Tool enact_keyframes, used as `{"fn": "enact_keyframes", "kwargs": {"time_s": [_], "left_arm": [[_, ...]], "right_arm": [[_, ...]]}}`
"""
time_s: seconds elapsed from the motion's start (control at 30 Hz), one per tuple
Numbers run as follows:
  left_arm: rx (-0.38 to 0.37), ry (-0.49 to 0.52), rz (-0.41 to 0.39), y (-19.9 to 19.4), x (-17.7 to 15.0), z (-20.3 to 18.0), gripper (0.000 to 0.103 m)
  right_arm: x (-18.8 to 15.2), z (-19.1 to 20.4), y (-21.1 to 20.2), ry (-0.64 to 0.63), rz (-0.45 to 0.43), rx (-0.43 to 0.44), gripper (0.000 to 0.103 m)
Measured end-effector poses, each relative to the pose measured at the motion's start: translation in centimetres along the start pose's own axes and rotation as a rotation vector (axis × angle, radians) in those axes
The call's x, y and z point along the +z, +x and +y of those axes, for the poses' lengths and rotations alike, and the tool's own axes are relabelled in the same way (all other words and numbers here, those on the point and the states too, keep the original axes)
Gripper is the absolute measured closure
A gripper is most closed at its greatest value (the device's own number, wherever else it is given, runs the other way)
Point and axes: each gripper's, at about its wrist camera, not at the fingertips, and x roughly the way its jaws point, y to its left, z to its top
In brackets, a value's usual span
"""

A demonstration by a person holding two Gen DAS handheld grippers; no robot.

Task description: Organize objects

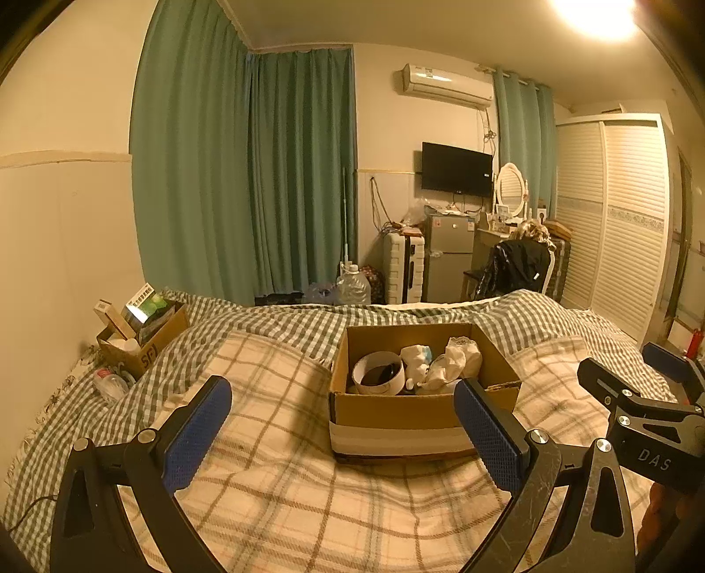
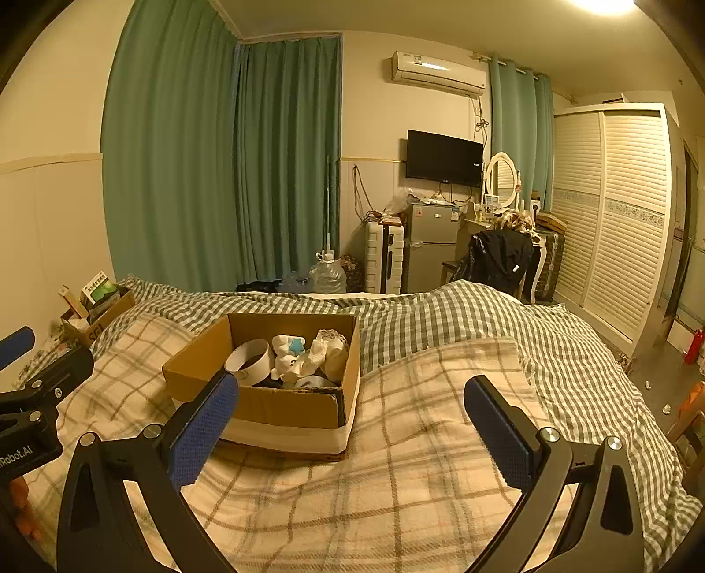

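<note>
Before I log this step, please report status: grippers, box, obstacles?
Left gripper open, empty. Right gripper open, empty. Cardboard box on bed, untouched. Path clear.

Both wrist cameras look forward across the bed point(image 1: 273, 440), sharing the cardboard box point(image 2: 282, 407).

Green curtains point(image 1: 246, 176) filled the frame's left-centre; a wall television point(image 1: 456, 169) and air conditioner point(image 1: 445, 86) hung centre-right, a louvred wardrobe point(image 1: 617, 211) far right, under a glaring ceiling light point(image 1: 595, 13).
</note>
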Motion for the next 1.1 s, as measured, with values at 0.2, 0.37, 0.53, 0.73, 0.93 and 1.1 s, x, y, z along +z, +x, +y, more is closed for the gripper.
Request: {"fn": "enact_keyframes", "kwargs": {"time_s": [0.2, 0.37, 0.53, 0.73, 0.93, 1.1], "left_arm": [[-0.006, -0.005, 0.004, 0.03, -0.04, 0.14, 0.0], [-0.001, -0.007, 0.009, 0.14, -0.13, 0.22, 0.0], [-0.003, 0.003, 0.01, 0.26, -0.32, 0.07, 0.0], [0.0, 0.008, 0.01, 0.48, -0.46, 0.08, 0.0], [0.014, 0.002, 0.0, 0.48, -0.62, 0.18, 0.0], [0.008, -0.018, 0.011, 0.7, -0.77, 0.45, 0.0]], "right_arm": [[-0.13, 0.26, 0.11, -0.004, 0.004, 0.003, 0.0], [-0.17, 0.27, 0.14, -0.005, 0.007, 0.004, 0.0], [-0.23, 0.24, 0.22, 0.0, 0.01, -0.001, 0.0], [-0.28, 0.41, 0.34, -0.008, 0.012, 0.0, 0.0], [-0.41, 0.46, 0.52, -0.01, 0.019, -0.003, 0.0], [-0.48, 0.57, 0.58, -0.016, 0.023, -0.005, 0.0]]}}
